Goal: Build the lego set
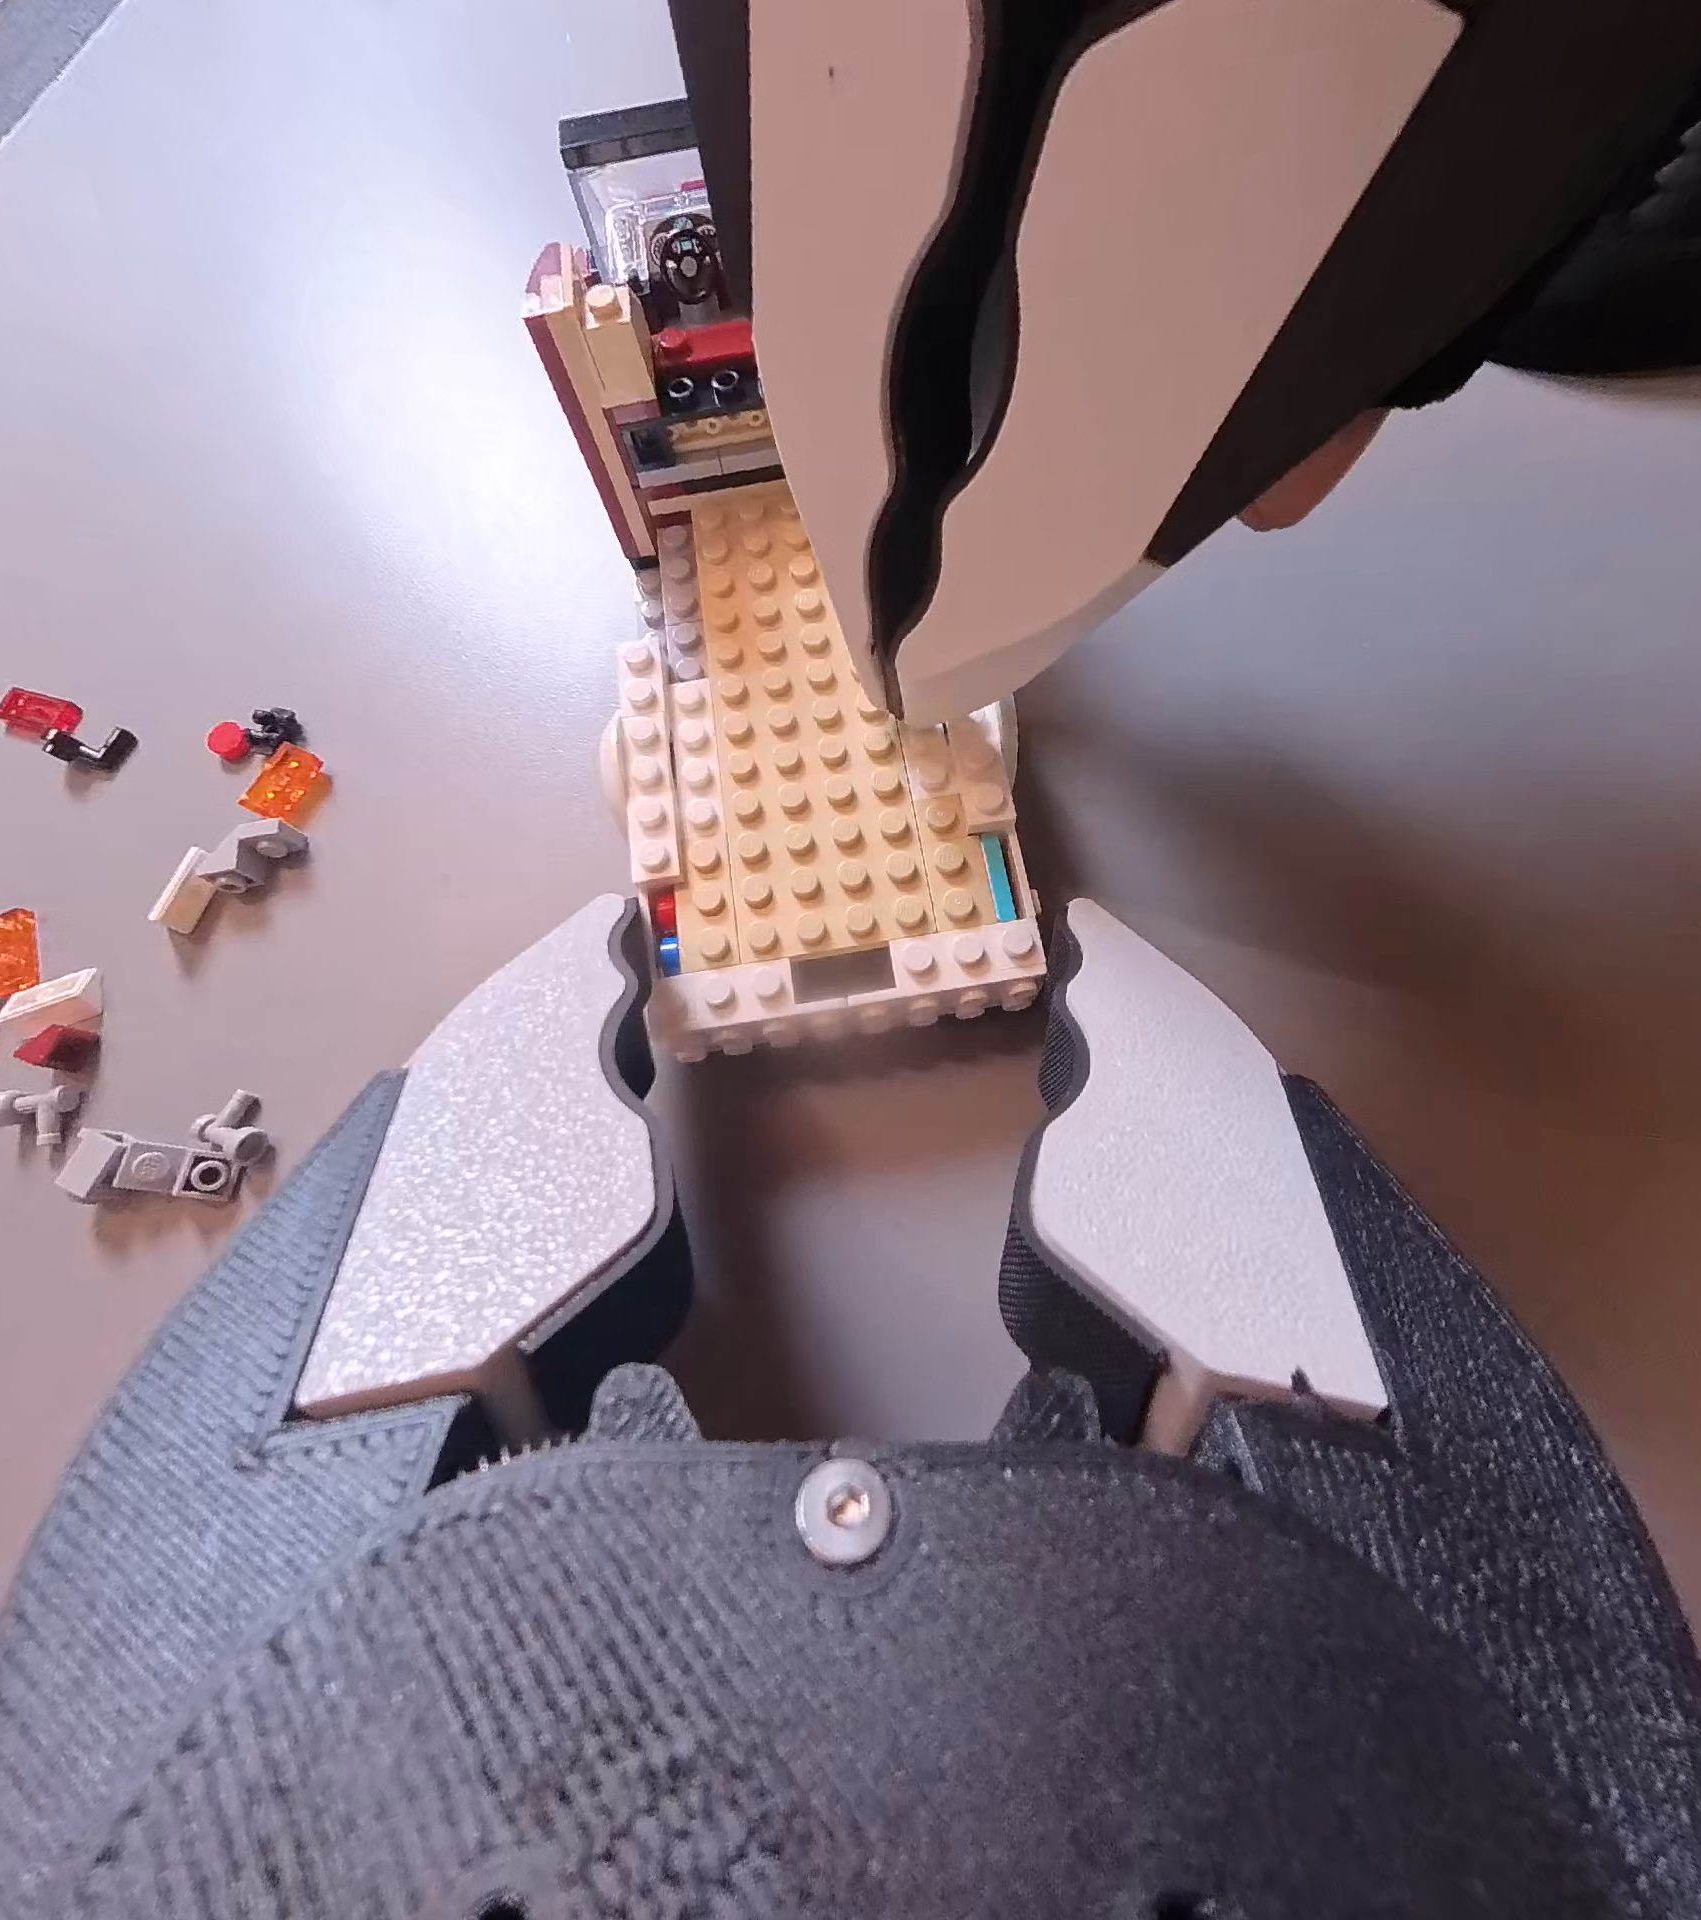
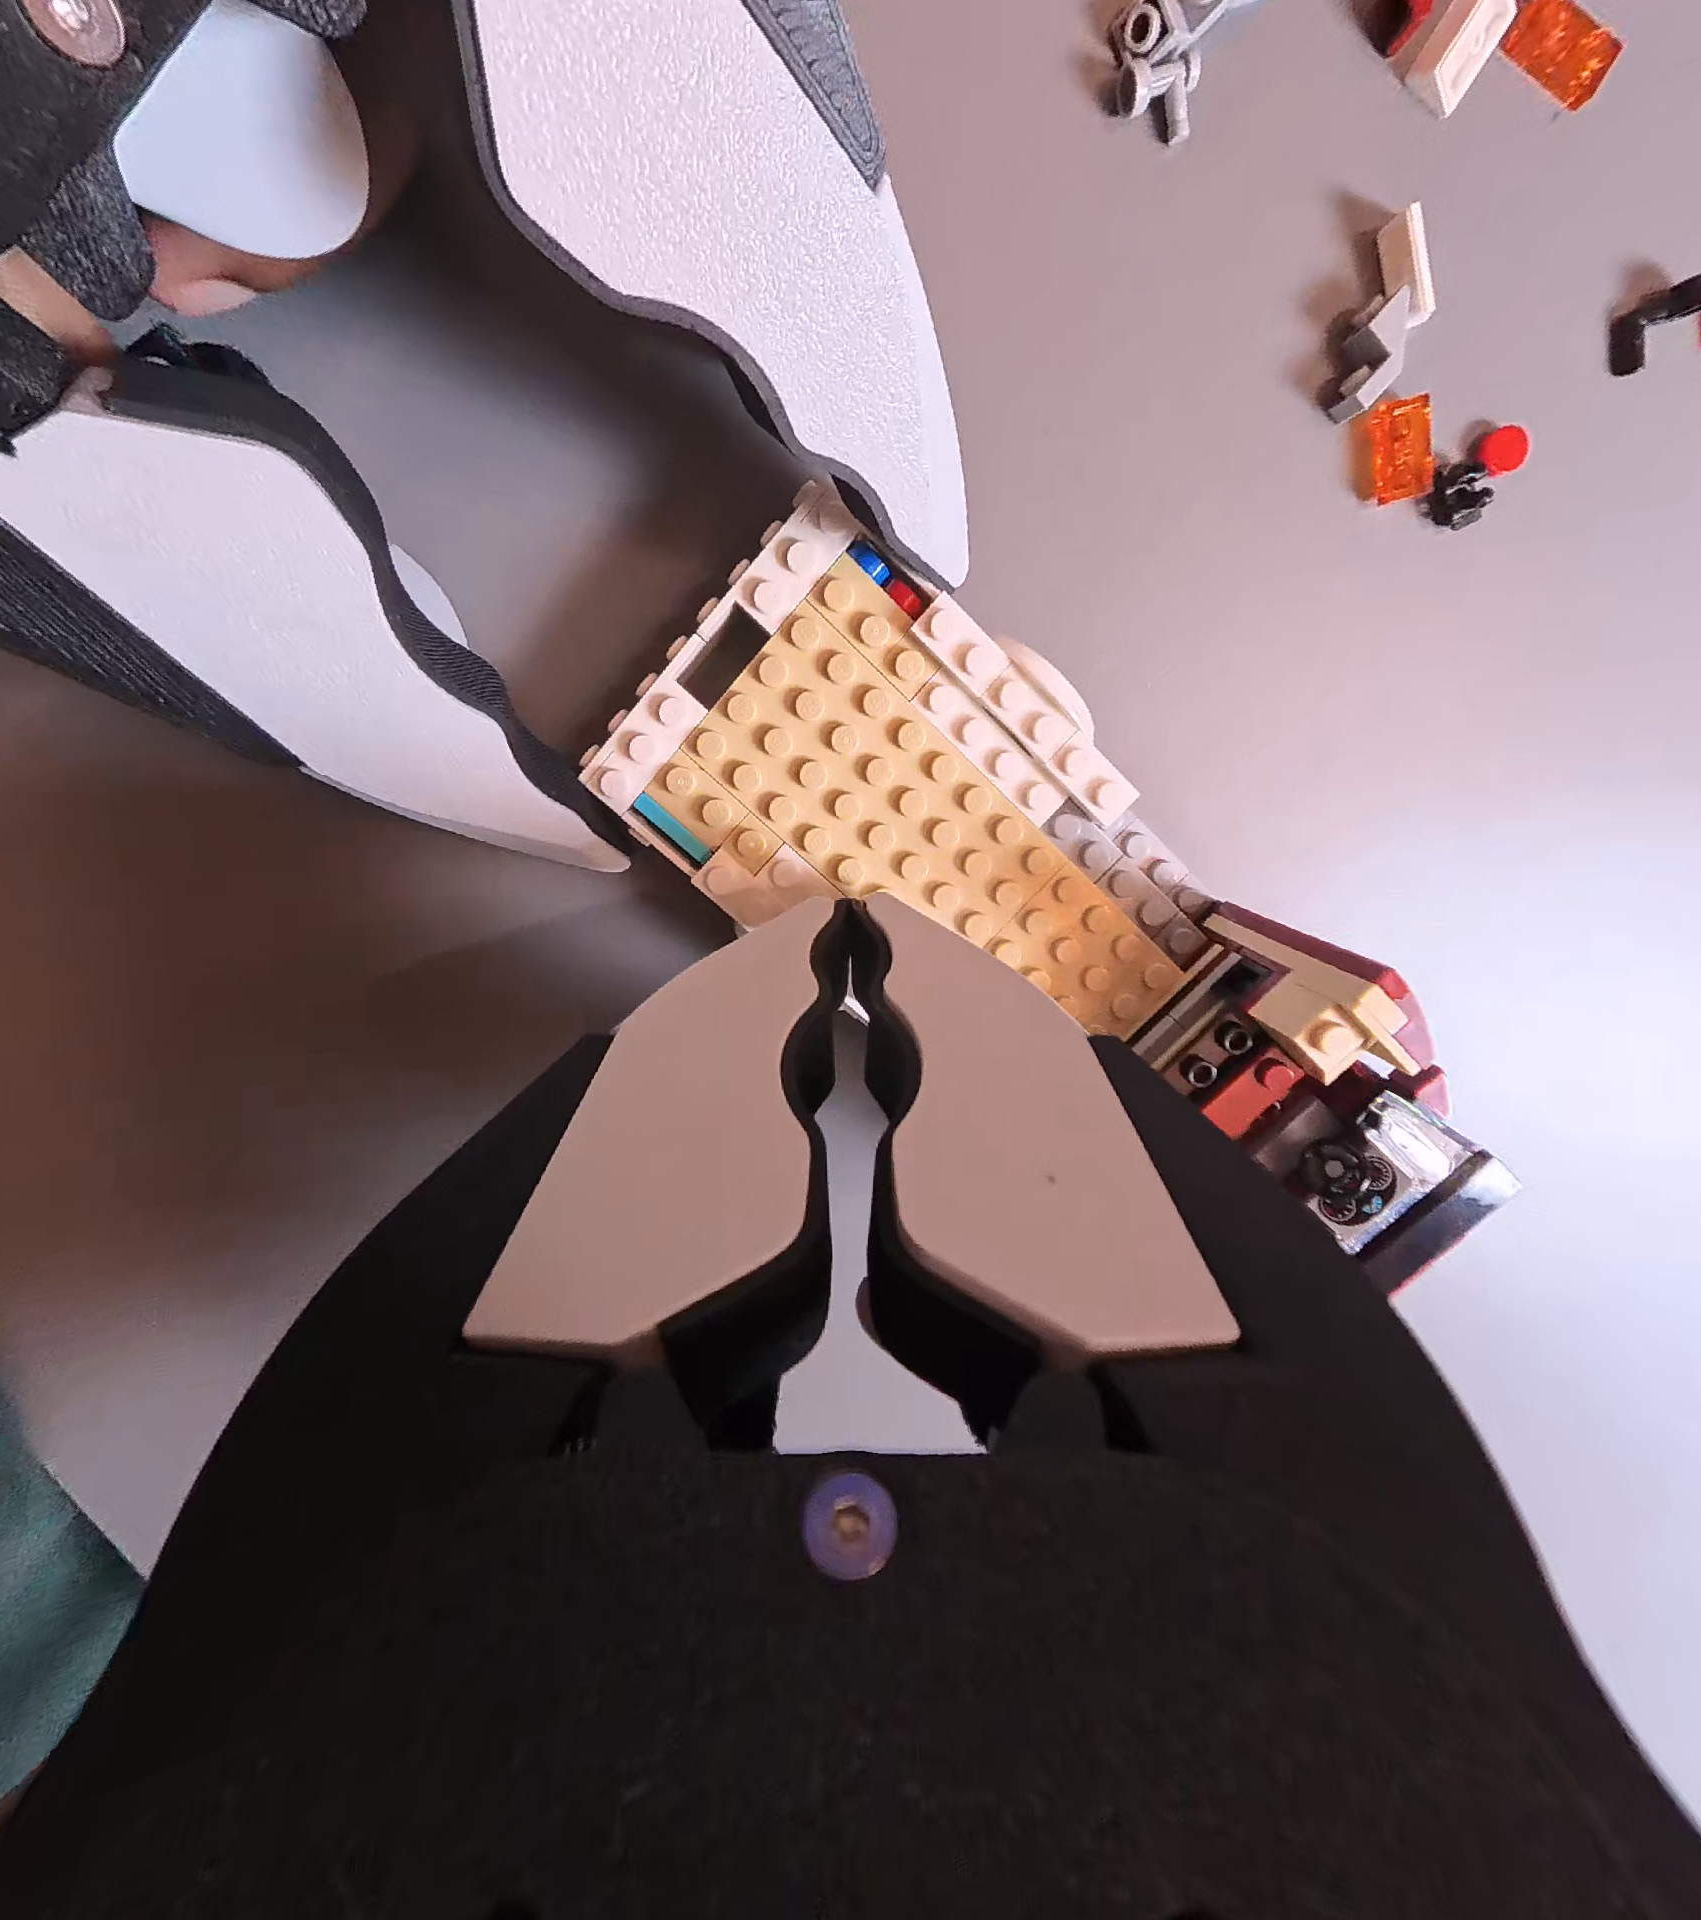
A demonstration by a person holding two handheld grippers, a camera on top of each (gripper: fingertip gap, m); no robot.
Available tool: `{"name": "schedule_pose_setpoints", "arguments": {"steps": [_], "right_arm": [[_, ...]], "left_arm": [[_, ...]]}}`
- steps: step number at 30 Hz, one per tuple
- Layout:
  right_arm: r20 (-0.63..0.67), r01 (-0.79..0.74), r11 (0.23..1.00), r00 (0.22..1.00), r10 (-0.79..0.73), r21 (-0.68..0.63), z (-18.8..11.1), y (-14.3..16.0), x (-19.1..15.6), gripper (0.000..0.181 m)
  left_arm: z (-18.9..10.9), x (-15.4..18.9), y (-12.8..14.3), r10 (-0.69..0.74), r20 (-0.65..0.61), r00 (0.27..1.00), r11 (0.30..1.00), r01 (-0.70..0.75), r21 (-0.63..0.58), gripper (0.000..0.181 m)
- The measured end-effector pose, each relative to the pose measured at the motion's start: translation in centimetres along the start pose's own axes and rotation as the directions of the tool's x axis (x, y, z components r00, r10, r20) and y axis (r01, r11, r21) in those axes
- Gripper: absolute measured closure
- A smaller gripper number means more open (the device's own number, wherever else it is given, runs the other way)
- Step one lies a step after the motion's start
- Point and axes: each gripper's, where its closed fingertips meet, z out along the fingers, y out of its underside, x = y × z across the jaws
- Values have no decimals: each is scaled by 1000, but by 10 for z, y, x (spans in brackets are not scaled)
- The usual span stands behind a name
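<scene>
A half-built lego vehicle (image 1: 804, 790) lies on the table, with a tan studded floor, white edges and a dark red cab with a clear windscreen at its far end. It also shows in the right wrist view (image 2: 887, 769). My left gripper (image 1: 846, 961) has its jaws wide, and its two fingertips press the rear end of the vehicle from both sides. It appears in the right wrist view too (image 2: 773, 712). My right gripper (image 2: 851, 914) is shut, tips pressed on the white bricks at the vehicle's right edge. It comes down from above in the left wrist view (image 1: 893, 691). I see no piece between its tips.
Several loose pieces lie left of the vehicle: clear orange plates (image 1: 285, 781), a clear red plate (image 1: 35, 713), a black elbow (image 1: 93, 746), grey brackets (image 1: 248, 860) and white tiles (image 1: 56, 997). They also show in the right wrist view (image 2: 1397, 462). The table (image 1: 1397, 935) is brown-grey. Left and right tips are no more than a few centimetres apart. My left tips are roughly 12 centimeters from the black elbow (image 1: 93, 746). It is also in sight in the right wrist view (image 2: 1658, 328).
</scene>
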Motion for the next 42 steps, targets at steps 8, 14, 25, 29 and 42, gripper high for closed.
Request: {"name": "schedule_pose_setpoints", "arguments": {"steps": [8,14,25,29,42], "right_arm": [[20,82,993,996,-84,84,-31,-9,13,181],[49,497,867,867,-496,-20,-38,5,16,149],[188,671,725,741,-645,-156,-12,22,10,166],[226,655,739,752,-619,-159,-7,24,8,169],[153,654,741,756,-636,-152,-7,24,10,173]], "left_arm": [[0,0,0,3,-3,1000,1000,-3,-1,107],[-1,0,1,30,-33,999,1000,-30,-3,107],[-2,0,2,47,-63,997,999,-46,8,107],[-2,0,2,47,-63,997,999,-47,8,107],[-2,0,2,47,-63,997,999,-46,8,107]]}}
